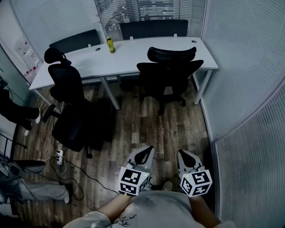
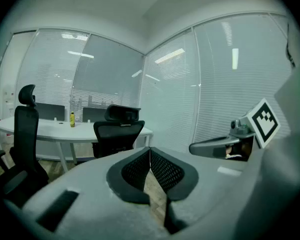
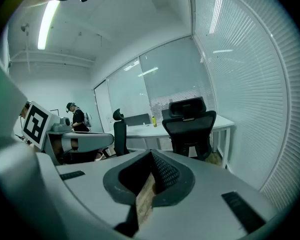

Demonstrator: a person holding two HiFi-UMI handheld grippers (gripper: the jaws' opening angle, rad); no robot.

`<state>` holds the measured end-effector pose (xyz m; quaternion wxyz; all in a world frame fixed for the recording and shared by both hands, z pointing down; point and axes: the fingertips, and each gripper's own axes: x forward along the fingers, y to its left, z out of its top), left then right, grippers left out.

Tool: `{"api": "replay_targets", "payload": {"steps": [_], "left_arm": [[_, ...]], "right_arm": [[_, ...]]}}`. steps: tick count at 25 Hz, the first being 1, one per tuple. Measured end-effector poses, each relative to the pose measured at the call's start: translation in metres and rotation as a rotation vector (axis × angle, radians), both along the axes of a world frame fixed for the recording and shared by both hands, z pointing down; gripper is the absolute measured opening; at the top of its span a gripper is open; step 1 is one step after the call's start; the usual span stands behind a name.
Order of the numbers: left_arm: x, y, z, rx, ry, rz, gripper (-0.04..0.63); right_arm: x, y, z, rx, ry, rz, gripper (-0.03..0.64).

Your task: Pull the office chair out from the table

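A black office chair (image 1: 168,76) with a headrest stands pushed in at the right half of the white table (image 1: 133,56); it also shows in the left gripper view, chair (image 2: 117,134), and in the right gripper view, chair (image 3: 190,128). My left gripper (image 1: 145,151) and right gripper (image 1: 184,155) are held low near my body, well short of the chair. Both are shut with nothing between their jaws. The left gripper's tips (image 2: 150,150) and the right gripper's tips (image 3: 151,155) meet.
A second black chair (image 1: 68,103) stands pulled out at the left. A yellow bottle (image 1: 110,45) sits on the table. Glass walls with blinds close the room on the right and back. A power strip with cable (image 1: 59,158) lies on the wooden floor. A person's legs (image 1: 14,110) show at left.
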<state>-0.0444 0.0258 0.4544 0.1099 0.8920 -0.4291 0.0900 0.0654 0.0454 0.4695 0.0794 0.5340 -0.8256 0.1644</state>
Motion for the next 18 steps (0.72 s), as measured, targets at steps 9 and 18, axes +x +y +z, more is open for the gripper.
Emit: {"api": "replay_targets", "payload": {"steps": [9,18], "left_arm": [[-0.002,-0.001,0.003,-0.015,0.001,0.013,0.011],[-0.010,-0.001,0.005,-0.027,0.024,0.018,0.011]], "right_arm": [[-0.009,-0.001,0.000,0.006,0.014,-0.027,0.006],[-0.015,-0.001,0.000,0.002,0.007,-0.011,0.006]]}}
